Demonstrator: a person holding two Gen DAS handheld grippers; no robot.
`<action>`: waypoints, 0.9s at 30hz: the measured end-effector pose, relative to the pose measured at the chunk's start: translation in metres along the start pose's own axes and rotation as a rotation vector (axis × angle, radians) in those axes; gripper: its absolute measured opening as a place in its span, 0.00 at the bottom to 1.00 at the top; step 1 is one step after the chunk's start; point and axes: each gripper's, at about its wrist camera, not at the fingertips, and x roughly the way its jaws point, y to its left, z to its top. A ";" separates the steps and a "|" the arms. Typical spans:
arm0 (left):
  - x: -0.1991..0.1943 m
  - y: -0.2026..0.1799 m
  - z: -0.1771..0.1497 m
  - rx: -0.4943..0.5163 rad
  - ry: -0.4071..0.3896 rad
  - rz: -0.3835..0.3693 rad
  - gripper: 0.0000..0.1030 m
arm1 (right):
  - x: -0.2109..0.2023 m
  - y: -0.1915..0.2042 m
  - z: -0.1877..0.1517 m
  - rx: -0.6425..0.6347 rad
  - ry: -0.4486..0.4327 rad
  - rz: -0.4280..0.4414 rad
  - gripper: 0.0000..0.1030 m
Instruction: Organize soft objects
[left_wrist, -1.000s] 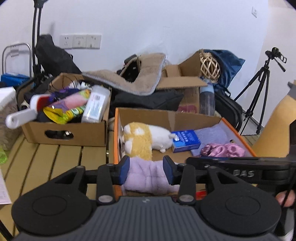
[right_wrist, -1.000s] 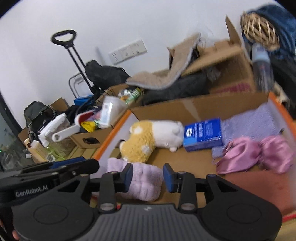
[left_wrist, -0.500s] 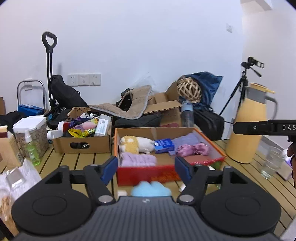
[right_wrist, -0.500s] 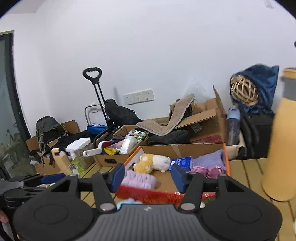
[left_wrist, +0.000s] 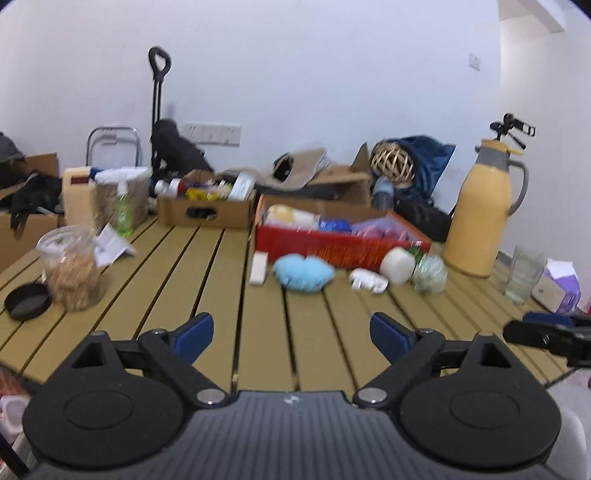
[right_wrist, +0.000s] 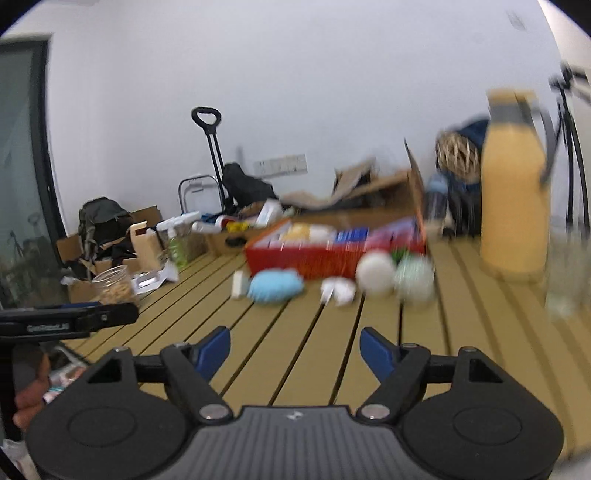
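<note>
A red-fronted cardboard box (left_wrist: 343, 248) (right_wrist: 332, 260) at the far side of the slatted table holds a yellow-and-white plush, a blue packet and purple cloths. In front of it lie a fluffy blue soft thing (left_wrist: 303, 274) (right_wrist: 275, 285), a white ball (left_wrist: 397, 265) (right_wrist: 376, 272), a greenish puff (left_wrist: 429, 273) (right_wrist: 413, 278) and a small white item (left_wrist: 367, 282). My left gripper (left_wrist: 291, 334) hangs over the near table, jaws opening, nothing between them. My right gripper (right_wrist: 295, 349) is likewise back from the box, jaws opening and empty.
A yellow thermos jug (left_wrist: 484, 218) and a drinking glass (left_wrist: 522, 275) stand at the right. A jar of snacks (left_wrist: 70, 271) with its black lid (left_wrist: 26, 301) sits at the left, near a green bottle (left_wrist: 123, 210). A brown box of sundries (left_wrist: 207, 208) stands behind.
Both grippers let go of the lilac plush in the box, opened wide and drew well back from the box to the near side of the table.
</note>
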 end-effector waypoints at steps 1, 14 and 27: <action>-0.002 0.000 -0.002 0.008 0.003 0.008 0.91 | -0.001 0.001 -0.006 0.010 0.014 0.010 0.74; 0.044 0.007 -0.002 -0.045 0.065 -0.050 0.90 | 0.034 0.004 -0.005 0.023 0.058 0.009 0.74; 0.200 0.038 0.044 -0.231 0.246 -0.140 0.65 | 0.187 -0.029 0.059 0.062 0.145 0.080 0.61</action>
